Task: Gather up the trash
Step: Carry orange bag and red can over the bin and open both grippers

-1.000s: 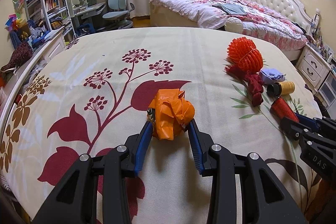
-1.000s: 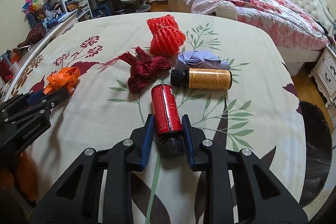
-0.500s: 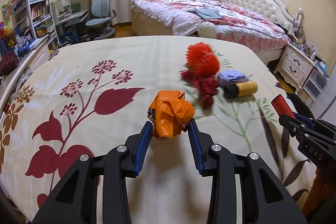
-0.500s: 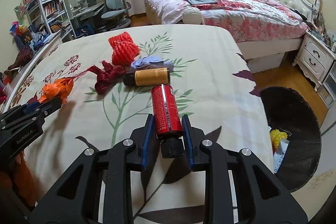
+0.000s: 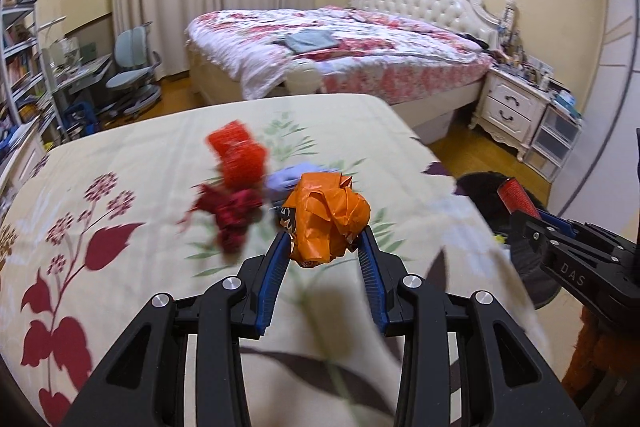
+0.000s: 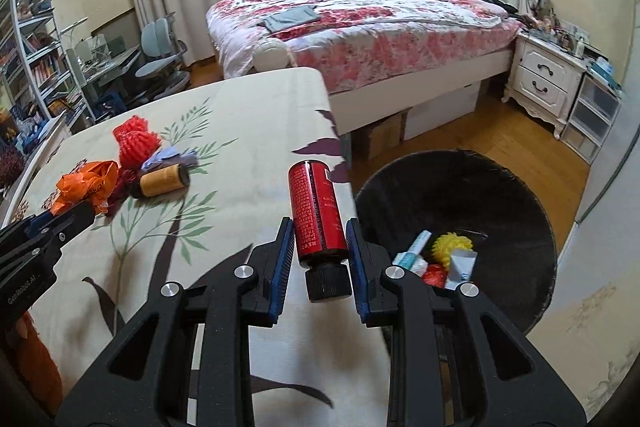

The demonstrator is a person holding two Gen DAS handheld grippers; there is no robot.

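Note:
My left gripper (image 5: 324,247) is shut on a crumpled orange plastic wrapper (image 5: 326,217), held above the floral bedspread (image 5: 120,167). In the right wrist view that wrapper (image 6: 86,185) shows at the left. My right gripper (image 6: 318,235) is shut on a red bottle (image 6: 316,213) with a black cap, held at the bedspread's right edge, close beside a black trash bin (image 6: 460,195). The bin holds a yellow ball, tubes and other scraps. In the left wrist view the red bottle (image 5: 516,195) appears at the far right.
On the bedspread lie a red foam net (image 6: 134,143), a dark red ribbon (image 5: 230,211), a lilac wad (image 6: 170,157) and an amber bottle (image 6: 162,181). Beyond stand a flowered bed (image 6: 360,23), a white nightstand (image 6: 548,79), a desk chair (image 6: 160,63) and shelves (image 6: 32,47).
Both grippers have swung right with their loads. The right gripper has gone from over the bedspread to its edge beside the bin, which has come fully into view.

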